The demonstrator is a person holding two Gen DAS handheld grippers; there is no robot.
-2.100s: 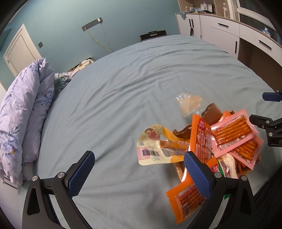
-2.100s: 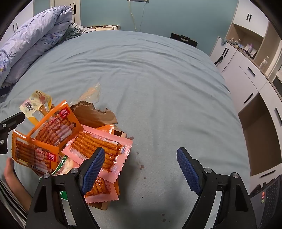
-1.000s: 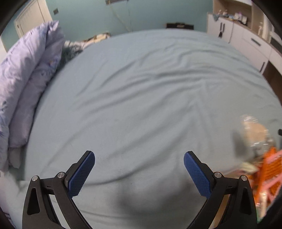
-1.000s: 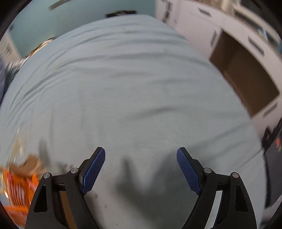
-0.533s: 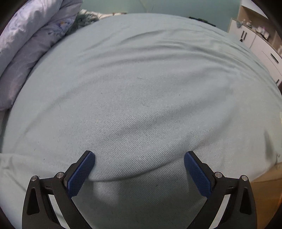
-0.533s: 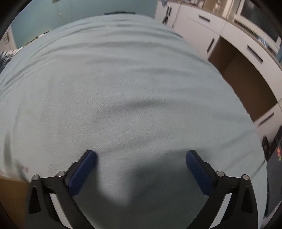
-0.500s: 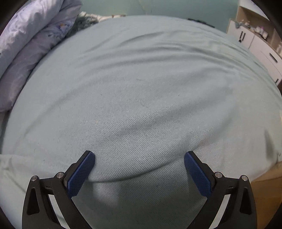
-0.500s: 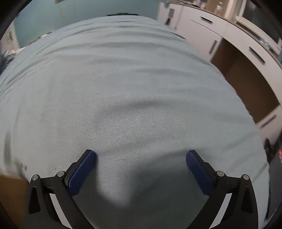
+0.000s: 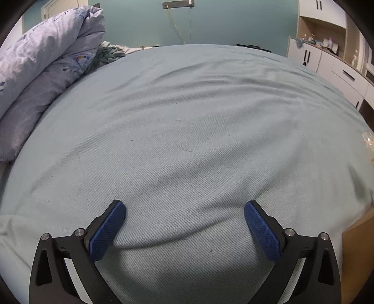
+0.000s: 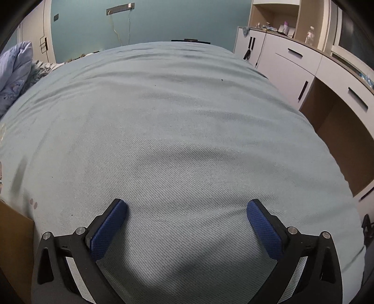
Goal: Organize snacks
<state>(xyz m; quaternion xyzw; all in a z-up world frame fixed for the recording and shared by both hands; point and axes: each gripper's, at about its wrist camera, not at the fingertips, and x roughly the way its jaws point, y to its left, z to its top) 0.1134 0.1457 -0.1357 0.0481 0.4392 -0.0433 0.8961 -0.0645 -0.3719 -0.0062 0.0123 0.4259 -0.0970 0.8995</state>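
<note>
My left gripper [image 9: 184,219] is open and empty, resting low on the pale blue bedsheet [image 9: 187,131]. My right gripper [image 10: 187,218] is also open and empty, low on the same sheet [image 10: 177,131]. The snack pile is almost out of view: only a clear wrapper [image 9: 368,141] shows at the right edge of the left wrist view. A brown cardboard box corner [image 9: 357,252] shows at that view's lower right, and its edge [image 10: 14,236] shows at the lower left of the right wrist view.
A folded lilac quilt [image 9: 42,70] lies at the bed's far left. White cabinets and drawers [image 10: 303,63] stand along the right side of the bed. A teal wall [image 9: 210,21] is behind the bed.
Both grippers have swung away from the snack pile and dropped down close to the sheet. The pile has left both views. Both pairs of jaws stay open.
</note>
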